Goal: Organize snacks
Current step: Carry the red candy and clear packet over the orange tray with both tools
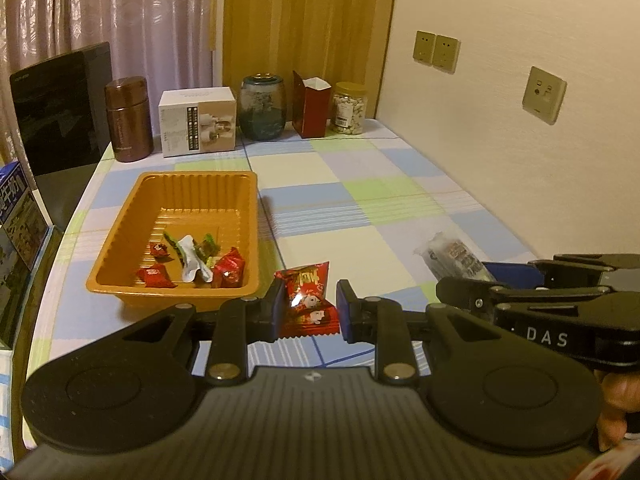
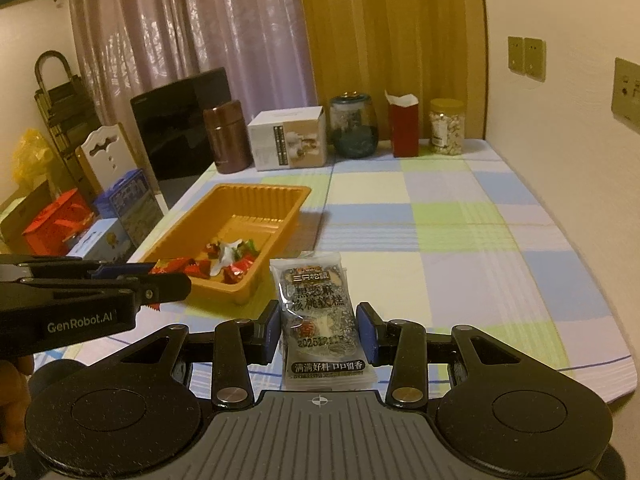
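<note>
The left gripper [image 1: 307,312] has its black, blue-padded fingers [image 1: 347,309] drawn in close on a red candy packet [image 1: 307,300], a crinkled glossy foil sachet with crimped, saw-toothed ends, pinched at both sides and held just near-right of the tray; the right gripper [image 2: 319,330] grips a grey snack pouch [image 2: 320,316] the same way, its fingers [image 2: 367,332] set wider and pressing the flanks of a flat, shiny rectangular pouch printed with dark characters, which stands upright between them; a bare hand [image 1: 616,412] shows at the right edge of the left wrist view.

Just beyond the red packet, to the left, sits the orange tray [image 1: 132,216], a shallow rectangular moulded-plastic tub with ribbed walls and rounded corners; in its near end lie several small wrapped sweets [image 1: 192,260], red, green and white, twisted and crumpled.

Everything rests on the surface [image 1: 360,184], covered by a smooth cloth of pale blue, green and cream checks.

Along the far edge stand a brown metallic flask [image 1: 129,118], cylindrical and glossy; a white carton [image 1: 198,120], boxy, with printed pictures; a round-bellied dark glass jar [image 1: 262,106]; a tall red paper box [image 1: 310,106] with its top flaps open; a clear plastic jar of pale nuts [image 1: 349,109] with a yellow lid.
</note>
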`<state>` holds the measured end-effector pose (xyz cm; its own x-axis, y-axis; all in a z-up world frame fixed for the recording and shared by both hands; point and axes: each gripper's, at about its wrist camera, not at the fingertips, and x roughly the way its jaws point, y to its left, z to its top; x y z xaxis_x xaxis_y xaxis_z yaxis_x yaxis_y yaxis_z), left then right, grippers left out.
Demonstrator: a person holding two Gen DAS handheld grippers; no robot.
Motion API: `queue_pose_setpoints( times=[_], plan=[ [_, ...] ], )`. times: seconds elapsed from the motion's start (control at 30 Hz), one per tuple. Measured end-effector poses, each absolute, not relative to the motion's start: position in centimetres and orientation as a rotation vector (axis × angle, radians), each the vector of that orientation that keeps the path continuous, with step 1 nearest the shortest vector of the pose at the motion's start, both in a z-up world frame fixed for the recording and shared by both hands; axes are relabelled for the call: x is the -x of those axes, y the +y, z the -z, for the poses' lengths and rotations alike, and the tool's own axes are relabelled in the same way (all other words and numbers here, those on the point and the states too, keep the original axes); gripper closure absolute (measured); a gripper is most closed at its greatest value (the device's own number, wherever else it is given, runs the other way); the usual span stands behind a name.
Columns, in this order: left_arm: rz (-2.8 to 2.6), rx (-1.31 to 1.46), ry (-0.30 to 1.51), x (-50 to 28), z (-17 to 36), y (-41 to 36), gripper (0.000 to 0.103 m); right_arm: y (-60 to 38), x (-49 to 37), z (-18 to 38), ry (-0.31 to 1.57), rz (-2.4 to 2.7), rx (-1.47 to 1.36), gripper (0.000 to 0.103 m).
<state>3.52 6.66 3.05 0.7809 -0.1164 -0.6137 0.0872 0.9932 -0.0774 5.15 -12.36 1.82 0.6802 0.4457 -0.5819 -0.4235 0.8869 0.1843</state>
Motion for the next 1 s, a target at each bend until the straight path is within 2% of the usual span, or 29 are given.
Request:
queue_pose_setpoints(
  times=[1.0],
  plan=[
    [0.035, 0.052, 0.724, -9.2, 0.4, 16.2, 0.079, -2.8, -10.6, 2.9, 0.75, -0.549, -0.01, 0.062]
  ],
)
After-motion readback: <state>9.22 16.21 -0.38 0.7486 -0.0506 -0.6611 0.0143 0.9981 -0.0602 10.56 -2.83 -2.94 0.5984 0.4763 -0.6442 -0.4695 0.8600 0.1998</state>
